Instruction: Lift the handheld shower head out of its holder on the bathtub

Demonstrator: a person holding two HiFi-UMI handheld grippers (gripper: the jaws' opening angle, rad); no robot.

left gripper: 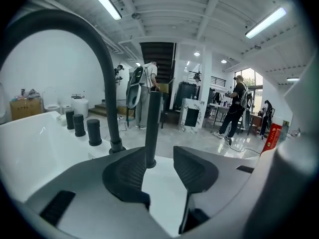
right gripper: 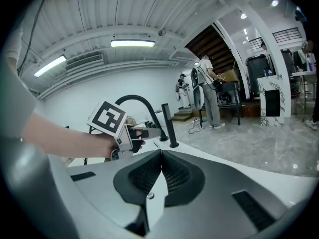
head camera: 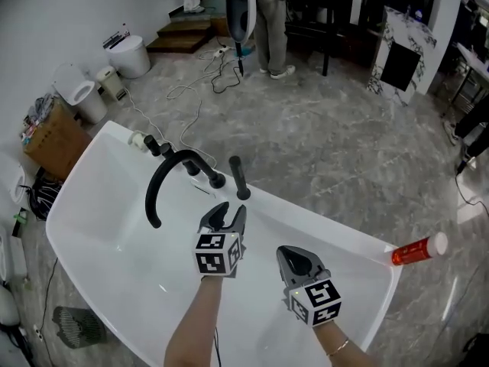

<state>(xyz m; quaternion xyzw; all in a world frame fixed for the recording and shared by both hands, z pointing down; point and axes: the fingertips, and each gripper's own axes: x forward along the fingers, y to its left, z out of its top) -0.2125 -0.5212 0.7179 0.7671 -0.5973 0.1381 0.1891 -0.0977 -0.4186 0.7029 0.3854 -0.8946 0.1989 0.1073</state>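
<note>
The black handheld shower head (head camera: 238, 176) stands upright in its holder on the far rim of the white bathtub (head camera: 336, 228), right of the arched black faucet (head camera: 172, 174). My left gripper (head camera: 231, 209) hovers over the tub just short of the wand, open with nothing between its pads. In the left gripper view the shower head (left gripper: 151, 128) rises just beyond the left pad of the gripper (left gripper: 158, 154), apart from it. My right gripper (head camera: 289, 252) hangs lower right over the tub, shut and empty. In the right gripper view the closed right gripper (right gripper: 161, 156) points toward the shower head (right gripper: 169, 126).
Black knobs (head camera: 153, 145) line the rim left of the faucet. A red bottle (head camera: 419, 249) lies at the tub's right corner. Beyond are a cardboard box (head camera: 53, 140), white bins (head camera: 130, 56), floor cables (head camera: 206, 79) and a standing person (head camera: 267, 21).
</note>
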